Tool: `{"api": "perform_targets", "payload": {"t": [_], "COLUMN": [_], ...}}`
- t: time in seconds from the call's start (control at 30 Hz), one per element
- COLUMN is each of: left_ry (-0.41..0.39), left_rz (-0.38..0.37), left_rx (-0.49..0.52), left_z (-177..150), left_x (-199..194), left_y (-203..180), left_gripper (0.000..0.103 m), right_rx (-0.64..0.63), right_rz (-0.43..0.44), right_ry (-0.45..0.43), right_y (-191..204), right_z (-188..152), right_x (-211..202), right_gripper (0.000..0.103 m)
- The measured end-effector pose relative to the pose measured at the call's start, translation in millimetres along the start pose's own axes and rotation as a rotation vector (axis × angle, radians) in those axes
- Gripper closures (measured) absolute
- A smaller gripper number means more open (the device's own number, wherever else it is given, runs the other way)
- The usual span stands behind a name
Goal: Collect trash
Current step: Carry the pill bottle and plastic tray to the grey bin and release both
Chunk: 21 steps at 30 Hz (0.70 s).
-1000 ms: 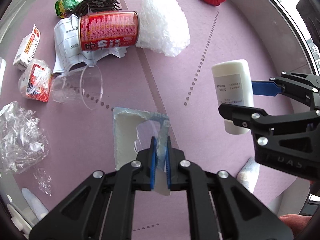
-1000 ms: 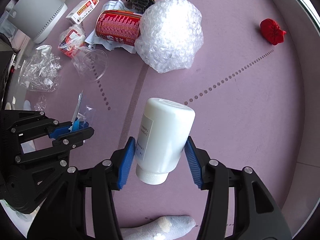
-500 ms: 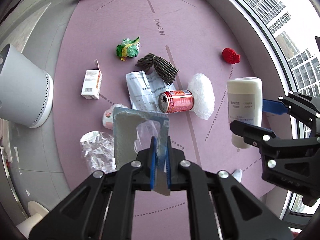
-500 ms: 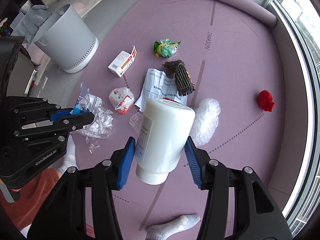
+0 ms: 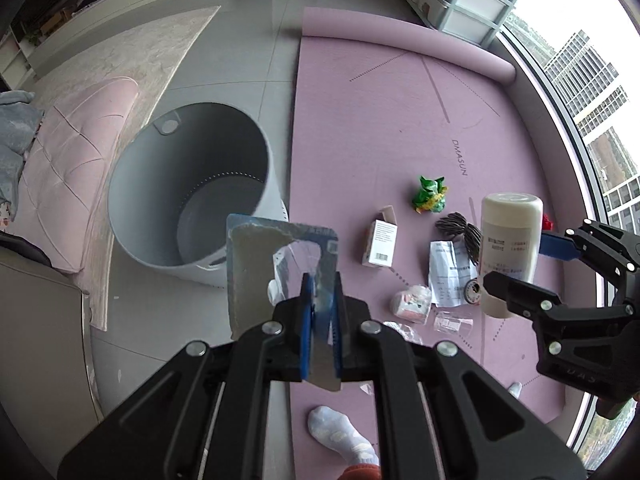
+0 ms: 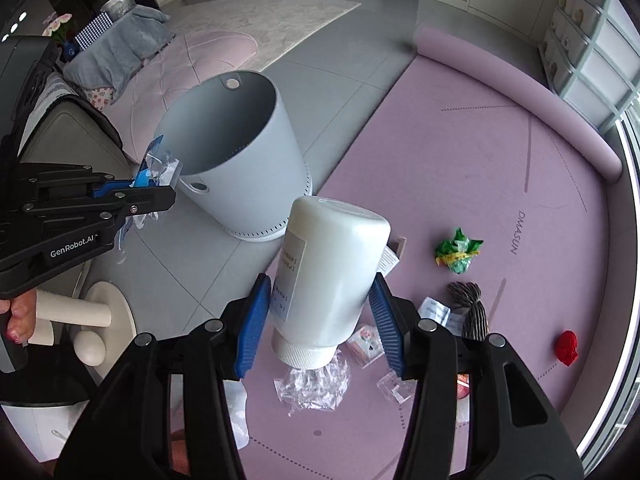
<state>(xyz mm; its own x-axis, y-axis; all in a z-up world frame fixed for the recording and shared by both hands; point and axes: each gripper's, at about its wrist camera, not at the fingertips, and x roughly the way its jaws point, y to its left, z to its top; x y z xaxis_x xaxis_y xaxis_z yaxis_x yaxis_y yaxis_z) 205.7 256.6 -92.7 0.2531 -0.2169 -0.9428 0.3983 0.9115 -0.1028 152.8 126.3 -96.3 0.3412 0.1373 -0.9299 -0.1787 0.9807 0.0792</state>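
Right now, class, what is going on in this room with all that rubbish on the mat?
A person is collecting trash with two hand-held tongs. The left tongs are shut on a flat plastic wrapper, and the right tongs grip a white bottle, cap downward. Both are held up near the open grey bin, and nothing has been dropped in yet. On the purple mat lie a small box, a green wrapper, a paper slip and a red wad.
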Motion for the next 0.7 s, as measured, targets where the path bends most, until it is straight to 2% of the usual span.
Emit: {"api": "perform_targets", "payload": {"t": [0.17, 0.33, 0.5, 0.7], "left_ry": [-0.028, -0.027, -0.02, -0.005], "left_rz": [0.021, 0.02, 0.015, 0.006], "left_rx": [-0.038, -0.091, -0.113, -0.109], "left_z": [35, 54, 57, 58], "left_x": [3, 20, 33, 40], "left_y": [70, 112, 132, 139], "left_gripper": [0.094, 0.094, 0.094, 0.094], "right_rx": [-0.087, -0.131, -0.16, -0.176], "right_rz": [0.029, 0.034, 0.031, 0.029], "right_ry": [-0.035, -0.042, -0.03, -0.017], "right_y": [44, 70, 80, 90], "right_z": [80, 139, 163, 165], "right_x": [32, 65, 88, 97], "right_gripper": [0.054, 0.054, 0.052, 0.048]}}
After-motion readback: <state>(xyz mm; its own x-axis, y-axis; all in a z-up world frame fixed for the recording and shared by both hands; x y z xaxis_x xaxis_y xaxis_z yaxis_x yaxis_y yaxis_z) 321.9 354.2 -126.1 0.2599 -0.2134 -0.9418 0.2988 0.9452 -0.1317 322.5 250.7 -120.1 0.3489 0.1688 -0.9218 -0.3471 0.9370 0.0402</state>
